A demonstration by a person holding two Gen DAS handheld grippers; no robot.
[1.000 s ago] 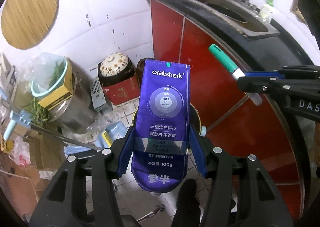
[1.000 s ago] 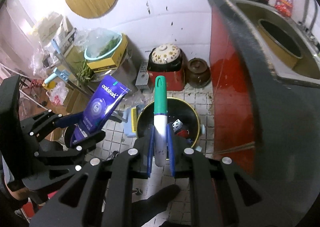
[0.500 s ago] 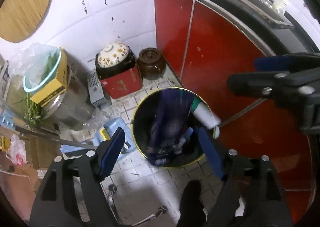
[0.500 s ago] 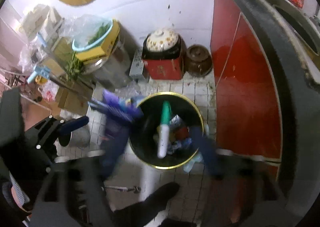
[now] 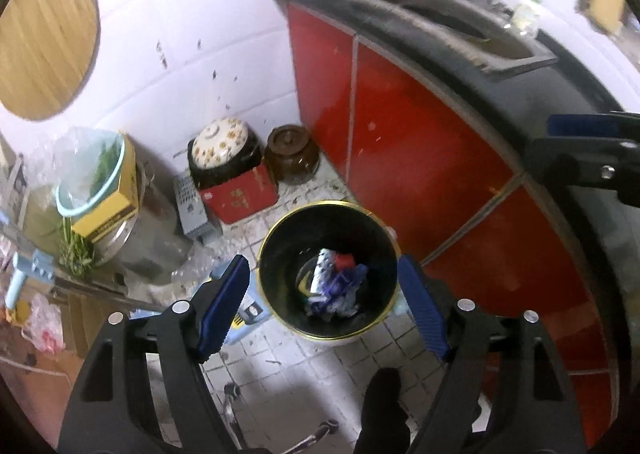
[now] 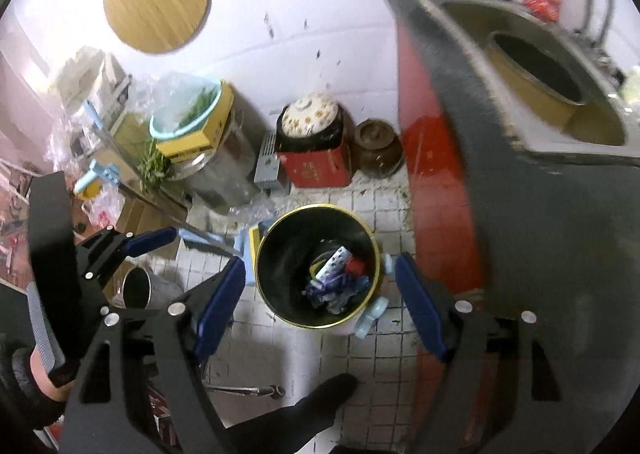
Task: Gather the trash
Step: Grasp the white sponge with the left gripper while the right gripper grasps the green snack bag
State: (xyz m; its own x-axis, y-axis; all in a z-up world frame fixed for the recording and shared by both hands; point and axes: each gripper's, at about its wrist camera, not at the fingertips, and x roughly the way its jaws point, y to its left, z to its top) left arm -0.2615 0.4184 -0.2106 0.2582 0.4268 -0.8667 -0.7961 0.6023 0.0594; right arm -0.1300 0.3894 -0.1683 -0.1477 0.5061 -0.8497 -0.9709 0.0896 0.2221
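blue-padded jaws stand wide apart on both tools now: the left gripper (image 5: 324, 304) has let go of the purple toothpaste pouch and the right gripper (image 6: 320, 302) its green-capped marker. both pieces now lie in the gold-rimmed black bin (image 5: 280, 238) on the tiled floor (image 5: 280, 366), among crumpled trash (image 6: 336, 282). this round looks finished, leaving both free for more.

Brown jar (image 5: 292, 153) beside red cabinet (image 5: 404, 158).
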